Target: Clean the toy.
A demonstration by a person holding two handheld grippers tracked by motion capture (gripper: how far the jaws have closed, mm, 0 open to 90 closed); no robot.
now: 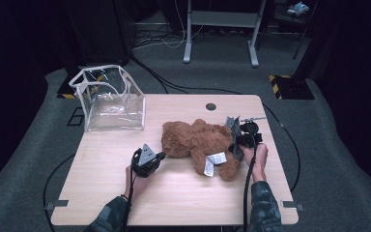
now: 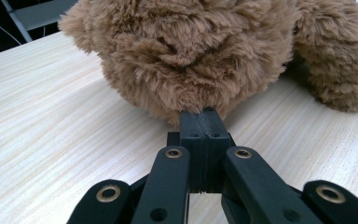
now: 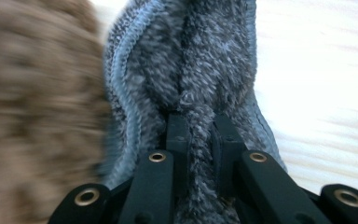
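Left tongs (image 2: 204,116) closed, tips touching teddy bear (image 2: 191,51); right tongs (image 3: 200,128) gripping grey cloth (image 3: 191,60) beside bear

Items counted on the table (image 1: 101,193): one brown teddy bear (image 1: 198,142), one grey cloth (image 1: 233,126), one clear plastic bag (image 1: 108,99). Two handheld grippers were present, left (image 1: 160,156) and right (image 1: 235,145).
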